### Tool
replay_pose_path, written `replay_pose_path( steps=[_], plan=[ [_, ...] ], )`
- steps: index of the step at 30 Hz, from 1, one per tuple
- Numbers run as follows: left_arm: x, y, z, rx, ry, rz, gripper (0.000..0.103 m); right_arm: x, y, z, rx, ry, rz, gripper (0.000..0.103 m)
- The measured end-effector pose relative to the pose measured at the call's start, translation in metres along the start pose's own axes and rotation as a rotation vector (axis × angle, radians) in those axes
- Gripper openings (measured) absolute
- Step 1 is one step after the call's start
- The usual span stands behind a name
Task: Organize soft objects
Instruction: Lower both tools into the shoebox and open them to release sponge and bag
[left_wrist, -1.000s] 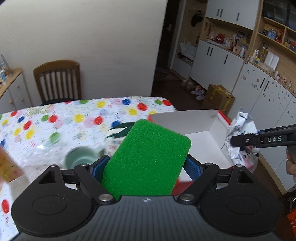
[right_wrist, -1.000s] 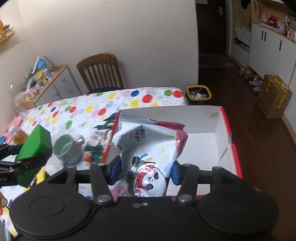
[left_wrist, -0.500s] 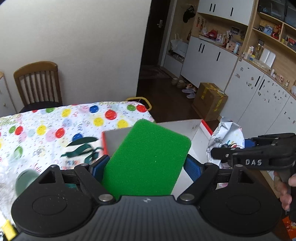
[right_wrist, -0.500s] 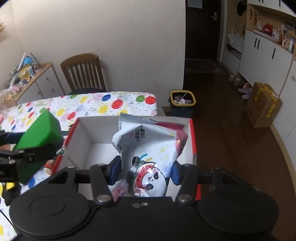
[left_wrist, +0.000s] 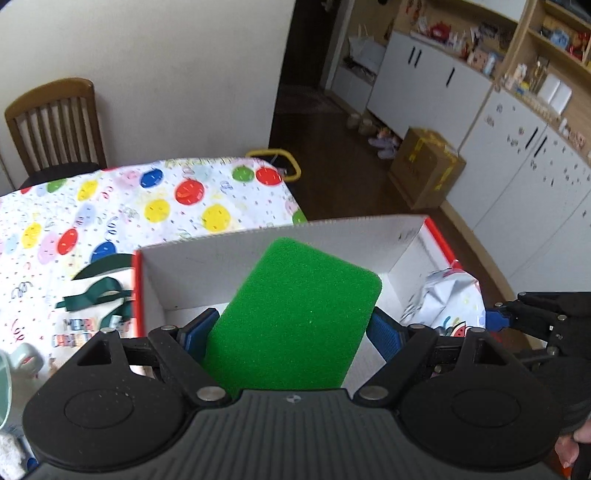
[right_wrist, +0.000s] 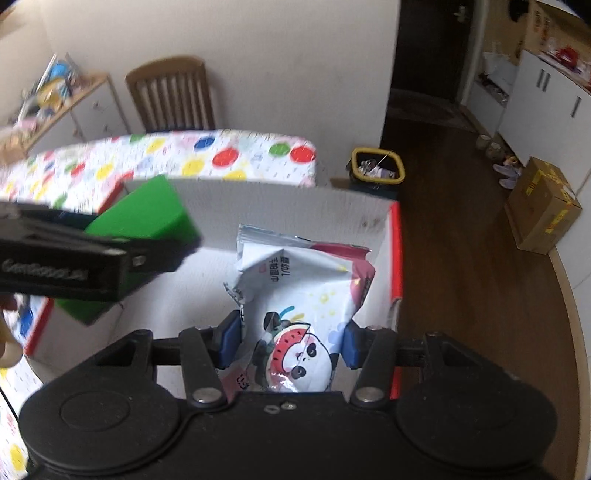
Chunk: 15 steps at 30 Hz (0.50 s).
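My left gripper is shut on a green sponge and holds it over the left part of a white box with red edges. My right gripper is shut on a white snack bag with a panda print and holds it over the right part of the same box. The sponge and the left gripper show at the left of the right wrist view. The snack bag and the right gripper show at the right of the left wrist view.
The box sits at the right end of a table with a polka-dot cloth. A cloth bag with green ribbon lies left of the box, a pale green mug further left. A wooden chair stands behind the table; a yellow-rimmed bin stands on the floor.
Both grippers moved right and forward with their loads. The sponge now hangs over the box's inside, and the snack bag sits lower over the box's right part.
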<state>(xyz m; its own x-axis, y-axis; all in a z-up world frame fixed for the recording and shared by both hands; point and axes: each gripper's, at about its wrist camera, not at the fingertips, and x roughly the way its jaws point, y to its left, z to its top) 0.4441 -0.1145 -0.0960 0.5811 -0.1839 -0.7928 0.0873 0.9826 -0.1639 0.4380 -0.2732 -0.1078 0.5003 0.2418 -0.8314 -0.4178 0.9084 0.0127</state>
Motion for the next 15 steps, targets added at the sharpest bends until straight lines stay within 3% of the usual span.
replay_pose_path(
  steps=[15],
  plan=[
    [0.063, -0.007, 0.001, 0.036, 0.13, 0.035, 0.086, 0.042, 0.017, -0.001, -0.115, 0.134, -0.004, 0.052]
  ],
)
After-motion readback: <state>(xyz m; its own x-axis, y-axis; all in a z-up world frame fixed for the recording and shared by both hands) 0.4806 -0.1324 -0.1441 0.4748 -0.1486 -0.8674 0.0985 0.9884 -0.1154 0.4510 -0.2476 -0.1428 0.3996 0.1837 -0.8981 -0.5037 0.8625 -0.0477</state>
